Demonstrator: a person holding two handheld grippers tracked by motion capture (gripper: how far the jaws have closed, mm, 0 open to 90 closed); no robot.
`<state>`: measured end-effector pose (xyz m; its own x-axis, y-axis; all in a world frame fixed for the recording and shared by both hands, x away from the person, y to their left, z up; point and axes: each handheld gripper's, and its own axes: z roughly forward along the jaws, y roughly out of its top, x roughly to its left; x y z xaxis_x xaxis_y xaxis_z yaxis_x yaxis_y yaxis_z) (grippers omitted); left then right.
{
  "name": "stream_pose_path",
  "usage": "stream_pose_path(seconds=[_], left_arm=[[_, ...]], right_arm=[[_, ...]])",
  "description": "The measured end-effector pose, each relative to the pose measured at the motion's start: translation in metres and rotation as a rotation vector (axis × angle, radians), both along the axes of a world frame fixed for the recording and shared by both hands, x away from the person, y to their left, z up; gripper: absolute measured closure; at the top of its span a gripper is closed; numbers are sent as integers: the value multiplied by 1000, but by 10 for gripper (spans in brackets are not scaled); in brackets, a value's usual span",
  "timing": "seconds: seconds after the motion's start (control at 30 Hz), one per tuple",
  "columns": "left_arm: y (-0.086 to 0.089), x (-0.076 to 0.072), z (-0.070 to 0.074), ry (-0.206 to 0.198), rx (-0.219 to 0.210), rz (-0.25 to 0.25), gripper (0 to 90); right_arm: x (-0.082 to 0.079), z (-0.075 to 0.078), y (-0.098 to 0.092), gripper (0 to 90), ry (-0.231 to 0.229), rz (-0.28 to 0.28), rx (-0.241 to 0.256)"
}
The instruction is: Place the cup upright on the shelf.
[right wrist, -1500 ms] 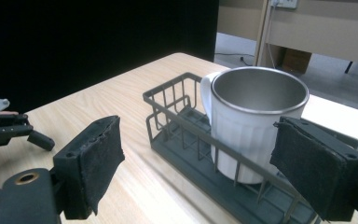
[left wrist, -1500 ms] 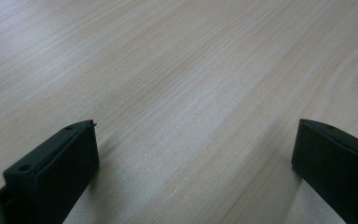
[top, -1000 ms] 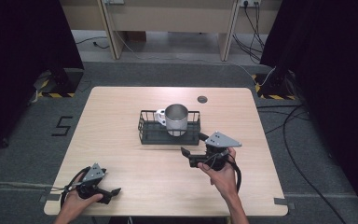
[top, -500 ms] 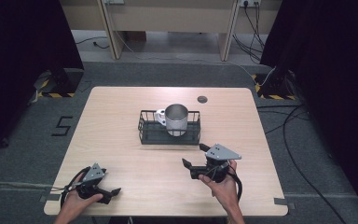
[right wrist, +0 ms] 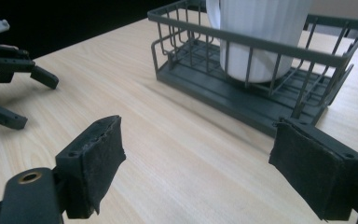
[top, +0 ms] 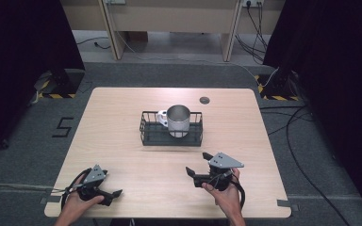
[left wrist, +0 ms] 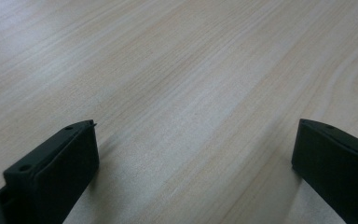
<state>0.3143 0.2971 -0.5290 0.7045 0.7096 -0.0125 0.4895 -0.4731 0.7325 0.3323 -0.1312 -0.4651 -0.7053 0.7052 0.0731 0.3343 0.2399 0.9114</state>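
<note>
Both the left gripper (top: pixel 114 193) and right gripper (top: pixel 194 168) hover with jaws spread wide and empty, near the metal mug (top: pixel 178 120) in its wire basket (top: pixel 147 132).

One table (top: pixel 122 127) carries everything. On it stands one dark wire basket (top: pixel 147 133), and inside the basket there is one metal cup (top: pixel 178 120) with one small white piece (top: pixel 162 116) just beside it, too small to identify. One dark round disc (top: pixel 204 100) sits in the tabletop beyond the basket. Two grippers are in sight: the left gripper (top: pixel 116 195) and the right gripper (top: pixel 194 170), each with two black jaws set apart, one hand to each.
</note>
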Motion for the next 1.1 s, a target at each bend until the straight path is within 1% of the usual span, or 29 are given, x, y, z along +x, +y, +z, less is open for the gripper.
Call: stream_pose_path(seconds=[0.1,0.23,0.43,0.7,1.1], left_arm=[[0,0,0,0,0,0,0],[0,0,0,0,0,-1,0],[0,0,0,0,1,-2,0],[0,0,0,0,1,-2,0],[0,0,0,0,1,-3,0]], right_arm=[[-3,-5,-1,168,13,-3,-2],[-6,-11,-4,169,28,-4,-15],[-12,-19,-8,169,48,-7,-19],[-20,-26,-10,156,50,-11,-31],[-34,-37,-10,154,69,-4,-27]])
